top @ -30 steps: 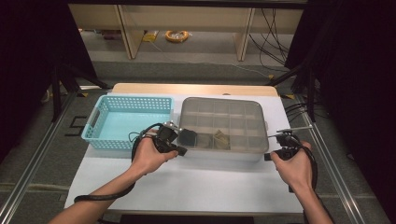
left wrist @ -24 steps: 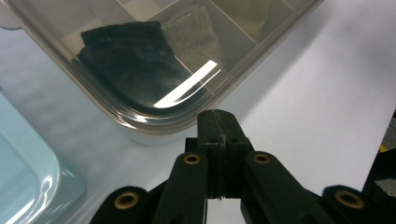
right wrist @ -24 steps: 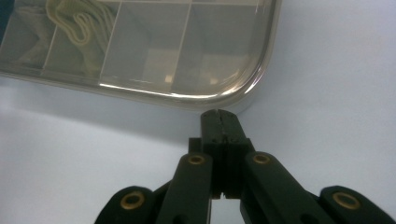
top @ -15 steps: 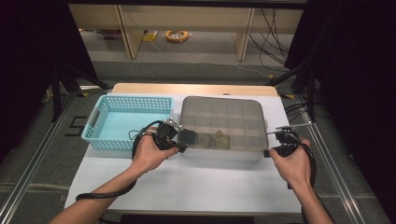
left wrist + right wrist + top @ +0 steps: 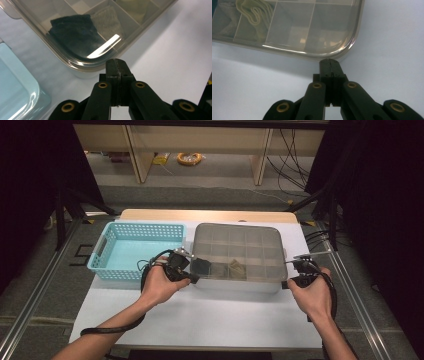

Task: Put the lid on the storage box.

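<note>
Both grippers, left gripper [image 5: 192,279] and right gripper [image 5: 289,283], are resting jaws pressed together at the lidded compartment box's [image 5: 235,237] near corners; a blue basket [image 5: 135,245] is sitting just left.

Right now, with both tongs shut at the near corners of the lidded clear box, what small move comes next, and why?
Probably nudge both tips under the lid's rim and lift. The left tongs and right tongs sit shut, each at a near corner of the smoky clear plastic compartment box, whose lid looks closed over the folded cloths.
</note>
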Action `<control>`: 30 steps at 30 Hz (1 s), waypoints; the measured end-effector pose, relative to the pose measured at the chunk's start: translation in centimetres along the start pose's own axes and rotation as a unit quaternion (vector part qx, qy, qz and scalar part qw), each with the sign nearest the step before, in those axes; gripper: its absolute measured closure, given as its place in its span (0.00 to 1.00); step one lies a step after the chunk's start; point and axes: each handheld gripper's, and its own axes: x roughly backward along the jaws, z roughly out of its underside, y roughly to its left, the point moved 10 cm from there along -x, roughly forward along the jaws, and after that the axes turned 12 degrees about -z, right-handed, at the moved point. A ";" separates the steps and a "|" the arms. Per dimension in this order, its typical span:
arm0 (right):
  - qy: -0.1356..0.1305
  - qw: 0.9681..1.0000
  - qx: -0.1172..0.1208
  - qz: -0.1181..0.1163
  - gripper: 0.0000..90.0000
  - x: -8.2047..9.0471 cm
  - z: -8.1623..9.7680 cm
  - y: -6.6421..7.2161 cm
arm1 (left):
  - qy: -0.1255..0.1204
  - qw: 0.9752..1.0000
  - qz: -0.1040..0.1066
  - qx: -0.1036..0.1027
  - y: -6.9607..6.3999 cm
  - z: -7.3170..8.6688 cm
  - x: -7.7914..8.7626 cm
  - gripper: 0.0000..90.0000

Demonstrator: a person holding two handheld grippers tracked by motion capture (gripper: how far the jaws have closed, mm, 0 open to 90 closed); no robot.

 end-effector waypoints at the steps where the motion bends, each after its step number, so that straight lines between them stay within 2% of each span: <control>1: 0.001 1.000 0.000 -0.001 1.00 0.0 0.0 0.0 | 0.003 1.000 -0.005 -0.013 0.3 0.0 0.1 0.99; 2: 0.002 1.000 0.005 -0.004 1.00 0.0 0.0 -0.1 | 0.009 1.000 -0.008 -0.026 0.5 0.1 0.3 0.99; 3: 0.000 1.000 0.002 0.000 1.00 0.0 0.0 -0.1 | 0.005 1.000 -0.007 -0.017 0.4 0.0 0.3 0.99; 4: -0.006 1.000 -0.011 0.003 1.00 0.0 -0.1 0.0 | 0.004 1.000 -0.008 -0.017 0.5 -0.1 0.3 0.99; 5: -0.007 1.000 0.001 0.006 1.00 0.1 -0.3 -0.3 | -0.005 1.000 -0.008 -0.007 0.5 -0.3 0.4 0.99; 6: -0.010 1.000 -0.003 0.012 1.00 0.2 -0.4 -0.4 | -0.005 1.000 -0.008 -0.005 0.6 -0.3 0.5 0.99; 7: -0.013 1.000 -0.003 0.010 1.00 0.2 -0.4 -0.5 | -0.015 1.000 -0.012 0.009 0.8 -0.5 0.6 0.99; 8: -0.014 1.000 0.000 0.011 1.00 0.2 -0.4 -0.6 | -0.016 1.000 -0.015 0.002 1.1 -0.4 0.8 0.99; 9: -0.017 1.000 0.001 0.008 1.00 0.3 -0.4 -0.6 | -0.020 1.000 -0.017 0.014 1.3 -0.5 1.0 0.99; 10: -0.018 1.000 -0.002 0.002 1.00 0.4 -0.5 -0.4 | -0.023 0.999 -0.018 0.017 1.6 -0.5 1.1 0.99; 12: -0.024 1.000 0.000 0.005 1.00 0.8 -0.6 -0.4 | -0.025 0.999 -0.029 0.023 2.3 -0.6 1.4 0.98; 13: -0.030 0.999 -0.007 0.009 1.00 1.0 -0.7 -0.3 | -0.029 0.998 -0.033 0.032 2.6 -0.7 1.4 0.98; 14: -0.035 0.999 -0.036 0.005 1.00 1.0 -0.7 0.2 | -0.034 0.998 -0.035 0.035 2.8 -0.8 1.4 0.97; 15: -0.040 0.999 -0.003 0.011 1.00 1.3 -1.1 -0.3 | -0.038 0.998 -0.036 0.037 3.0 -0.9 1.4 0.97; 17: -0.049 0.999 -0.001 0.012 1.00 1.3 -1.4 -0.3 | -0.046 0.997 -0.039 0.042 3.0 -1.2 1.2 0.97; 18: -0.054 0.998 -0.015 0.010 1.00 1.3 -1.5 0.0 | -0.047 0.997 -0.039 0.041 3.0 -1.2 1.1 0.98; 19: -0.053 0.999 0.009 0.003 1.00 1.2 -1.7 -0.2 | -0.045 0.998 -0.032 0.042 2.8 -1.2 1.0 0.98; 20: -0.054 0.998 0.013 0.009 1.00 1.2 -1.8 -0.5 | -0.044 0.998 -0.034 0.041 2.7 -1.2 0.8 0.98; 22: -0.051 0.999 -0.002 0.012 1.00 1.0 -1.8 -0.5 | -0.039 0.998 -0.028 0.037 2.5 -1.1 0.5 0.98; 23: -0.053 0.999 0.001 0.010 1.00 0.9 -1.8 -0.5 | -0.040 0.998 -0.033 0.035 2.5 -1.1 0.4 0.98; 24: -0.060 0.998 -0.024 0.006 1.00 0.7 -1.8 -0.1 | -0.036 0.998 -0.028 0.035 2.4 -1.0 0.2 0.98; 25: -0.053 0.999 -0.002 0.005 1.00 0.7 -1.8 -0.5 | -0.034 0.999 -0.026 0.032 2.3 -0.9 0.1 0.98; 28: -0.056 0.998 0.000 0.012 1.00 0.4 -1.8 -0.8 | -0.030 0.999 -0.025 0.032 2.3 -0.9 0.1 0.98; 29: -0.053 0.998 -0.043 -0.001 1.00 0.2 -1.6 0.1 | -0.029 0.999 -0.029 0.031 2.3 -0.8 0.1 0.98; 30: -0.050 0.999 -0.002 -0.003 1.00 0.2 -1.8 -0.5 | -0.025 0.999 -0.030 0.027 2.3 -0.7 0.1 0.98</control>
